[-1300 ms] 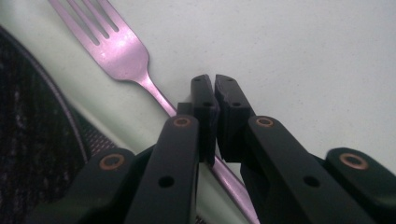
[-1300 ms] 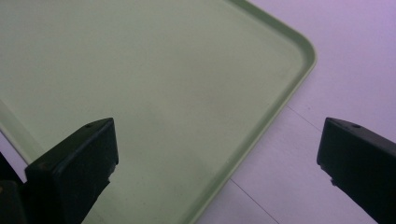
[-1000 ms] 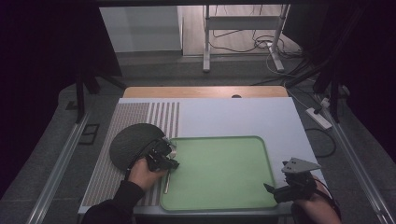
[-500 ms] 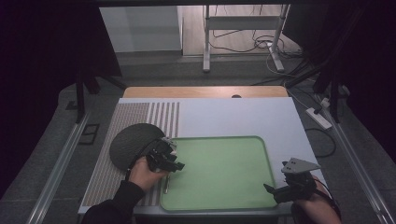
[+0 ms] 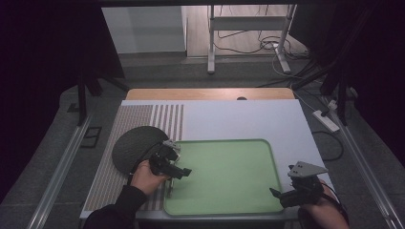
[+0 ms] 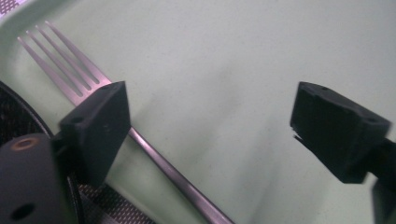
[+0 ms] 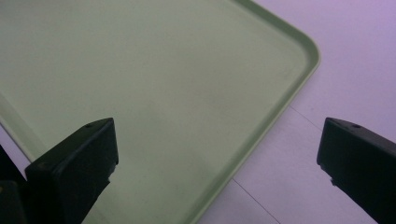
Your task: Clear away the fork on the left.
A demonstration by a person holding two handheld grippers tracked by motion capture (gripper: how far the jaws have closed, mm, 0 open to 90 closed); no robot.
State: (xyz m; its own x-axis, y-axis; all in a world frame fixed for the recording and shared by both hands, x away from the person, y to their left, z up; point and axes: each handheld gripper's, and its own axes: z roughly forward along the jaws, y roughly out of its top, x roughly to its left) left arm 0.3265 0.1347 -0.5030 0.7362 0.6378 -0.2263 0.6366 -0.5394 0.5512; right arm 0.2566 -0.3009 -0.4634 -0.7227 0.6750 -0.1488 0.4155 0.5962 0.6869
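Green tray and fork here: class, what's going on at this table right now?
A person works with a hand-held gripper in each hand. The left hand-held gripper hovers with jaws open over a metal fork lying on the green tray, near its left edge beside a dark round mat. The fork isn't gripped. The right hand-held gripper, also open, waits at the tray's near right corner, holding nothing.

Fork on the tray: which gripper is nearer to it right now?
Left. The left gripper is open right over the fork at the green tray's left edge. The right gripper is open at the tray's far right corner.
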